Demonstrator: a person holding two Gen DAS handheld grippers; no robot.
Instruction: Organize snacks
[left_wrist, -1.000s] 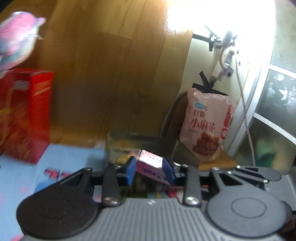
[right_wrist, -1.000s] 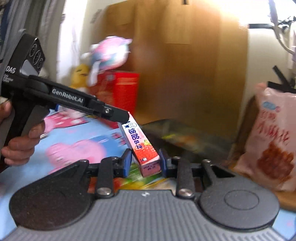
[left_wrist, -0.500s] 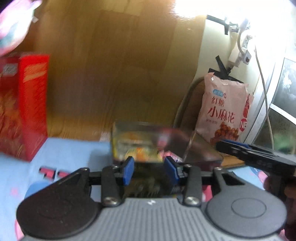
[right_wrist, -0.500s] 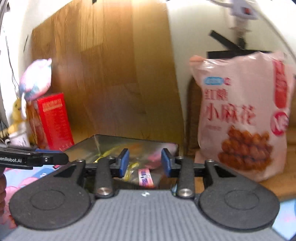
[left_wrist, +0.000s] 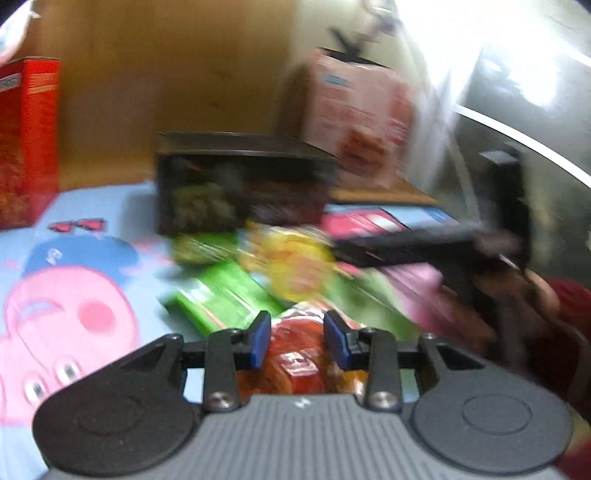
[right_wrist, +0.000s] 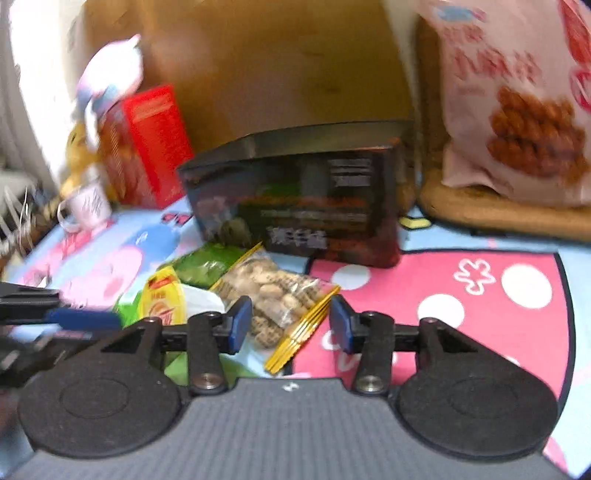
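Observation:
Loose snack packets lie in a pile on the cartoon-print cloth (right_wrist: 480, 295) in front of a dark open-topped box (right_wrist: 295, 206). My left gripper (left_wrist: 299, 339) hangs low over a red-orange packet (left_wrist: 295, 354). Its jaws are closing with the packet showing in the gap, but the picture is blurred and no squeeze shows. My right gripper (right_wrist: 290, 325) is open just over a clear peanut packet (right_wrist: 277, 291) with a yellow edge. A green packet (left_wrist: 221, 295) and a round yellow one (left_wrist: 291, 266) lie beside these. The right gripper (left_wrist: 343, 247) reaches in from the right in the left wrist view.
A red carton (right_wrist: 147, 144) with a plush toy (right_wrist: 110, 74) on it stands at the back left, with a small mug (right_wrist: 86, 206) in front of it. A big pink snack bag (right_wrist: 517, 110) leans at the back right on a round mat. A wooden panel stands behind everything.
A second ago both grippers held a pink strawberry box over the dark box. Both let it go. Since then both have dropped toward the packets on the cloth.

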